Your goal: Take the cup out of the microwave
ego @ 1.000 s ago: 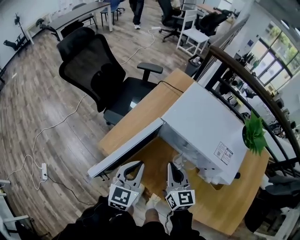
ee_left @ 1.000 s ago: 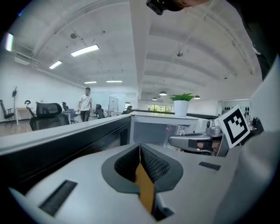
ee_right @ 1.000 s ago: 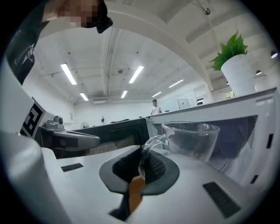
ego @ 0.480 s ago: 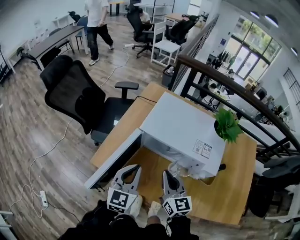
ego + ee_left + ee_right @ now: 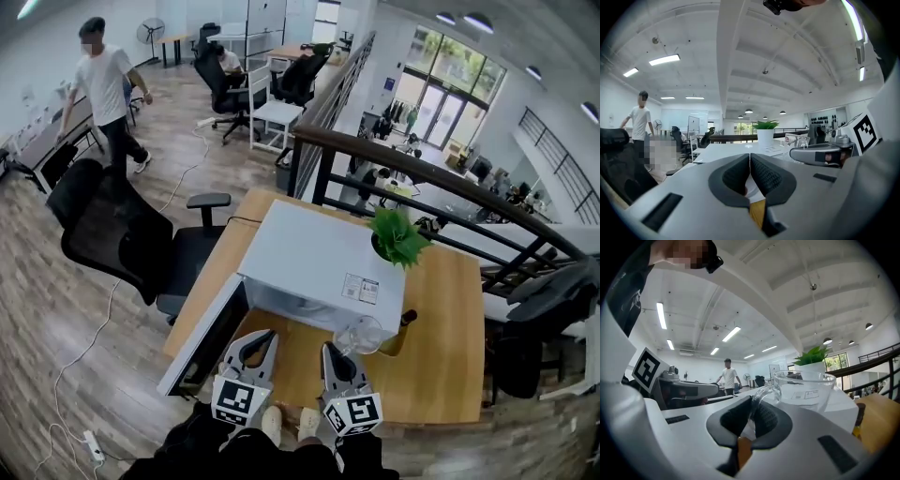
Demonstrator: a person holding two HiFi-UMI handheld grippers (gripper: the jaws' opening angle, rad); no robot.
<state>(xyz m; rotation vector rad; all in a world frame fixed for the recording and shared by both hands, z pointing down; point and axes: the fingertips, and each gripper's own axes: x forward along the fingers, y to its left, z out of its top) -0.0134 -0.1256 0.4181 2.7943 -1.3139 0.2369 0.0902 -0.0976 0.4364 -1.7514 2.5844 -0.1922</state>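
A clear glass cup (image 5: 804, 390) with a handle hangs in the air, level with the top of the white microwave (image 5: 319, 267). My right gripper (image 5: 752, 416) is shut on the cup's handle (image 5: 764, 394). In the head view the cup (image 5: 361, 335) sits just off the microwave's front right corner, at the tip of the right gripper (image 5: 339, 366). The microwave's door (image 5: 202, 342) hangs open to the left. My left gripper (image 5: 750, 171) is shut with nothing in it, and in the head view the left gripper (image 5: 255, 354) is in front of the open cavity.
The microwave stands on a wooden table (image 5: 445, 309). A potted green plant (image 5: 398, 239) rests on its top right corner. A small dark bottle (image 5: 405, 323) stands beside it. A black office chair (image 5: 108, 239) is left of the table, and a person (image 5: 103, 94) walks farther off.
Both grippers have risen, and the cup has come up with the right one to the microwave's top. The head view has swung upward, and a person has walked into view at the left.
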